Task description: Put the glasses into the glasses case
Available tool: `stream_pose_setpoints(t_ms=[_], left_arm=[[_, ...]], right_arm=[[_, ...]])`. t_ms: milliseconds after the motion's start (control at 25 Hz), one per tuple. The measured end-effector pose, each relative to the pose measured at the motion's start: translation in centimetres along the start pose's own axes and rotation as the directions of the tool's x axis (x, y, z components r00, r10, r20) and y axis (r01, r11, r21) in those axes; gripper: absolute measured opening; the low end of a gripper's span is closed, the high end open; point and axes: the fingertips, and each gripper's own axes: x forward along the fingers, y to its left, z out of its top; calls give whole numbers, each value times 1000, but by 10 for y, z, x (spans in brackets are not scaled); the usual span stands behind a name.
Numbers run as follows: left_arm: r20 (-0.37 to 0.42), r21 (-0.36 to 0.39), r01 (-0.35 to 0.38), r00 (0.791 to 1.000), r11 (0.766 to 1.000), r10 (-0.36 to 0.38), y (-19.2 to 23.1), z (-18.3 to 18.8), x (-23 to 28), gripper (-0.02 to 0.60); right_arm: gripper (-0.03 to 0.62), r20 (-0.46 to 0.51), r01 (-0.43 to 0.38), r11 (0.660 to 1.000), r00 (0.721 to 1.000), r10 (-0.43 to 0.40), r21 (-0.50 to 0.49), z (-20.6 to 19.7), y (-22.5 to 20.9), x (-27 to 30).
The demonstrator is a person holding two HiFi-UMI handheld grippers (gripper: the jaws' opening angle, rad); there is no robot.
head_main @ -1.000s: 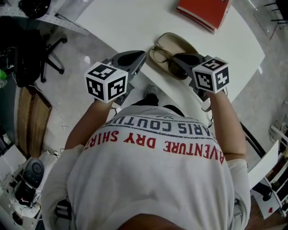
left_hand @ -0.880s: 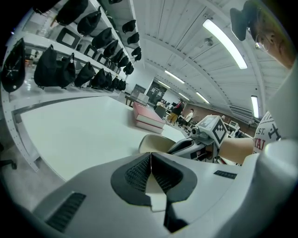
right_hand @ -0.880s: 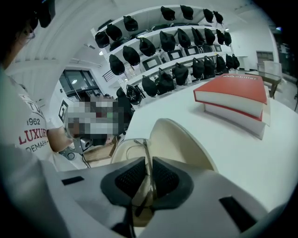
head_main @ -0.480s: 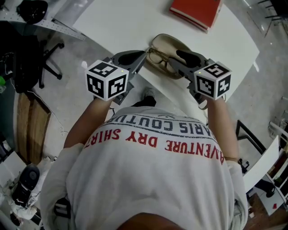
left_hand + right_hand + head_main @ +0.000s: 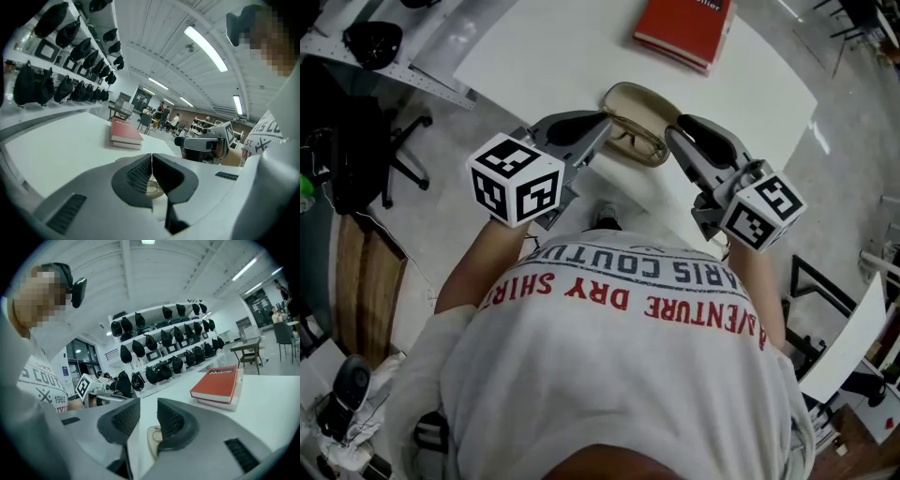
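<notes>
The tan glasses case [image 5: 649, 101] lies open on the white table [image 5: 544, 56], with the thin-framed glasses [image 5: 636, 142] resting inside it. My left gripper [image 5: 600, 125] hangs above the case's left end, its jaws shut with nothing between them. My right gripper [image 5: 678, 131] hovers just right of the case; its jaws stand apart, are closing, and hold nothing. In the left gripper view a bit of the case [image 5: 154, 190] shows below the closed left gripper [image 5: 151, 161]. The right gripper view shows the case [image 5: 152, 439] under the right gripper [image 5: 147, 416].
A red book [image 5: 682, 28] lies further back on the table, also seen as the book [image 5: 125, 135] and the book [image 5: 218, 383]. The table's front edge runs right below the grippers. An office chair [image 5: 389, 141] stands on the floor at left.
Both grippers have risen off the case. The right gripper has let go of the glasses, opened and pulled back to the right. The glasses stay in the case.
</notes>
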Motion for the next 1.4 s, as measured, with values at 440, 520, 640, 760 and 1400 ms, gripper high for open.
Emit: stream_pose_setpoints(t_ms=[440,520,640,760,1400], left_arm=[[82,67,72,994,995,-77,-45,33,-24,28],[87,68,75,993,995,-81,-47,34,-25,28],[93,72,76,992,994,-83,-47,35,-26,28],[98,72,72,992,995,-79,-44,37,-25,28],[89,53,62,994,997,-67,-37,34,-16,28]], right_arm=[[26,151,-7,999,989,1,42,40,26,-30],[25,134,-6,1000,991,4,12,38,29,-29],[23,117,-4,1000,993,5,-8,35,31,-26],[23,105,1,999,994,2,-32,34,32,-24],[23,59,-7,999,998,9,-42,27,25,-16]])
